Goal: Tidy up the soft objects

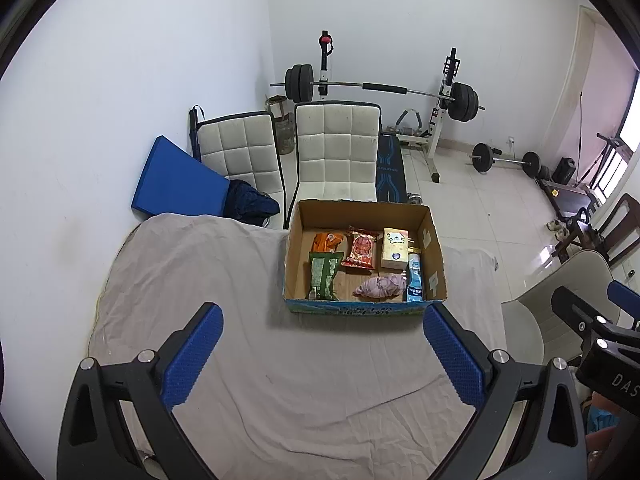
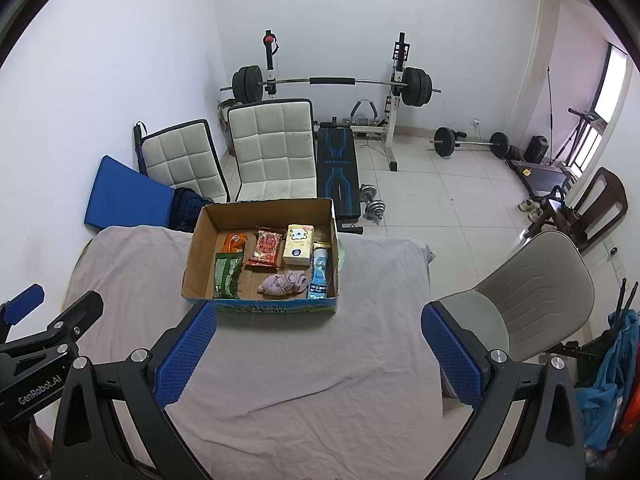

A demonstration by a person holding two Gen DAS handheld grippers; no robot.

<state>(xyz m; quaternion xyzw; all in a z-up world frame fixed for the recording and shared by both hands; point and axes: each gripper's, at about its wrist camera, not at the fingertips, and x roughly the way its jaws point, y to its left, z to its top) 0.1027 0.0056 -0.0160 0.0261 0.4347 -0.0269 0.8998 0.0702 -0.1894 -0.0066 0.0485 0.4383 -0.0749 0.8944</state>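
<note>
An open cardboard box (image 1: 434, 254) (image 2: 196, 256) stands at the far edge of a table under a grey cloth (image 1: 240, 300) (image 2: 320, 360). Inside lie a green packet (image 1: 322, 276) (image 2: 226, 274), an orange packet (image 1: 326, 242) (image 2: 234, 243), a red snack bag (image 1: 362, 248) (image 2: 266, 249), a cream tissue box (image 1: 395, 249) (image 2: 298, 246), a blue wipes pack (image 1: 414, 280) (image 2: 320, 276) and a bunched pink cloth (image 1: 378, 287) (image 2: 284, 284). My left gripper (image 1: 322, 340) and right gripper (image 2: 318, 340) are both open and empty, held above the cloth in front of the box.
Two white padded chairs (image 1: 336, 148) (image 2: 272, 148) stand behind the table. A blue mat (image 1: 176, 180) leans on the left wall. A weight bench with barbell (image 1: 384, 90) (image 2: 332, 84) is at the back. A grey chair (image 2: 532, 284) is right of the table.
</note>
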